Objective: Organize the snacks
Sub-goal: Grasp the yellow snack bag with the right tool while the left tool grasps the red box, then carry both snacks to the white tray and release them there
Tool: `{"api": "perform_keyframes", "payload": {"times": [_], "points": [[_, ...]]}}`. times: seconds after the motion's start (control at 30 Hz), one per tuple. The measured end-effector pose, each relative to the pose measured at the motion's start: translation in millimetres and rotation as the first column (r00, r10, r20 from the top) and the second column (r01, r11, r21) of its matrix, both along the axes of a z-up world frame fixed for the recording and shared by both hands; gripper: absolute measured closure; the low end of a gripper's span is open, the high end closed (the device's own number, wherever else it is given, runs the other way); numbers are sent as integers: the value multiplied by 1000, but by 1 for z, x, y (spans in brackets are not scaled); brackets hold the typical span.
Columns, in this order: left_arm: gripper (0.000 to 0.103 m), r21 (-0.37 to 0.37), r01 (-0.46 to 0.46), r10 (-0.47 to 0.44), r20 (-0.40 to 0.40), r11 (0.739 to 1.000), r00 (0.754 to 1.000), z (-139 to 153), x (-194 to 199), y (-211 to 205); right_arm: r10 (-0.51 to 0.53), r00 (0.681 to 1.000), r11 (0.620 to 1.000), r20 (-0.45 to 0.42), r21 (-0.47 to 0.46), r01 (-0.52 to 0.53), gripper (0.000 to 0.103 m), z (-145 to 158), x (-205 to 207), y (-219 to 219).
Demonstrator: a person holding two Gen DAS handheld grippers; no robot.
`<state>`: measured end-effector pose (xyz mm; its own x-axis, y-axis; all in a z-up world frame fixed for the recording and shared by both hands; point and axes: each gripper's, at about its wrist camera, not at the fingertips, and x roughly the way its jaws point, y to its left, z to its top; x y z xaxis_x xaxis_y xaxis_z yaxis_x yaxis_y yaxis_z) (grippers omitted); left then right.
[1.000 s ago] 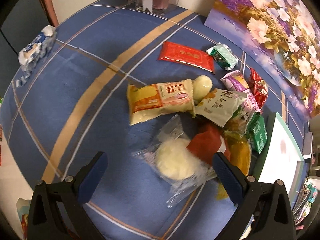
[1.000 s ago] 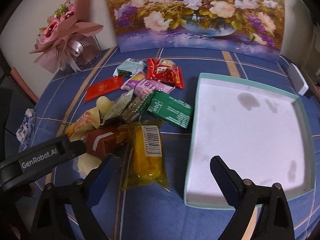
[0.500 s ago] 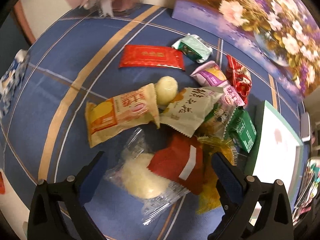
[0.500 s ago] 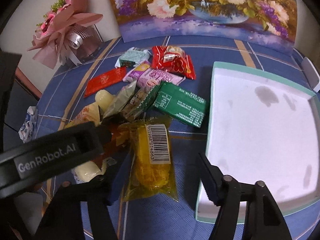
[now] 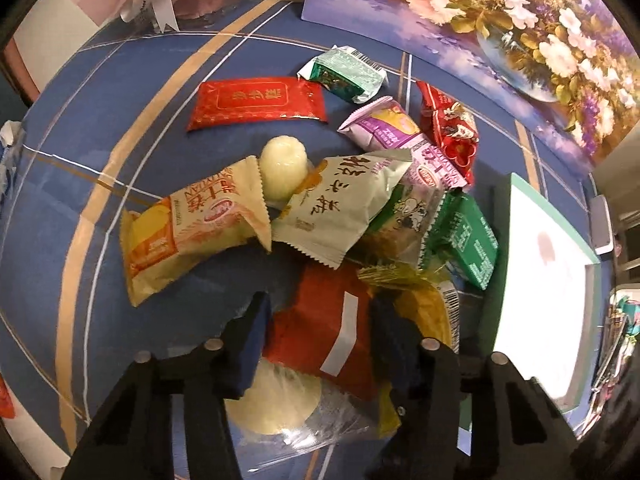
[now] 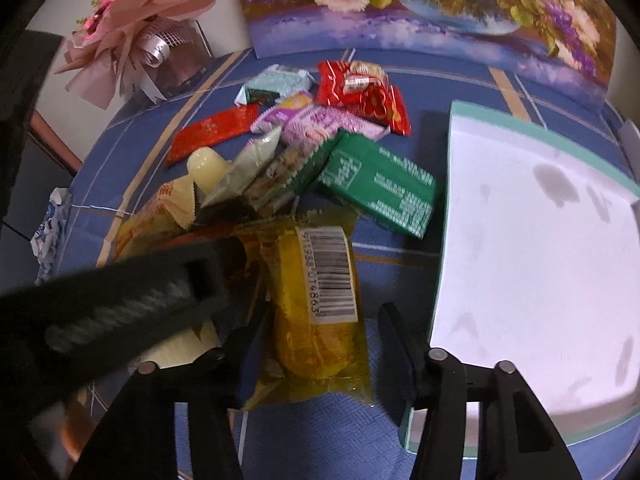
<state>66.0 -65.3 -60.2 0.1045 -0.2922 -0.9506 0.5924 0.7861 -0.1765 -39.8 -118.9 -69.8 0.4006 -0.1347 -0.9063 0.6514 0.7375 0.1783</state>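
From the left wrist view, the left gripper (image 5: 320, 340) is pointing steeply down at the snack pile, and its jaws have just been closing; they are now pressing on both sides of a red-brown packet with a white stripe (image 5: 332, 332). That packet is lying on top of a clear wrapper holding a pale round cake (image 5: 276, 404), just beside a yellow packet (image 5: 428, 312). Farther off, a cream and orange bag (image 5: 188, 228), a white bag with dark lettering (image 5: 340, 204), a green packet (image 5: 464, 240) and a flat red packet (image 5: 256, 104) are resting on the blue counter (image 5: 120, 100). A white tray with a mint rim (image 5: 500, 280) is sitting at the right.

From the right wrist view, the right gripper (image 6: 316, 344) is straddling the yellow packet with a barcode label (image 6: 320, 300). Its jaws have just been closing, the left one touching the wrapper's edge; whether the right one is touching I cannot tell. The left gripper's black body (image 6: 120, 296) is crossing in from the left. The tray (image 6: 452, 128) is lying just beside the packet, on the right.
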Motion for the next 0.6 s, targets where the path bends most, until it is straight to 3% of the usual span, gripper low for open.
{"api": "perform_keyframes", "payload": {"times": [0.13, 0.6], "points": [[54, -4, -2, 2, -4, 1000, 1000, 0, -2, -1, -4, 1000, 1000, 17, 22, 4, 58, 0, -1, -3], [57, -42, -15, 15, 2, 999, 1000, 24, 1, 5, -42, 994, 999, 105, 27, 40, 62, 37, -15, -10]]}}
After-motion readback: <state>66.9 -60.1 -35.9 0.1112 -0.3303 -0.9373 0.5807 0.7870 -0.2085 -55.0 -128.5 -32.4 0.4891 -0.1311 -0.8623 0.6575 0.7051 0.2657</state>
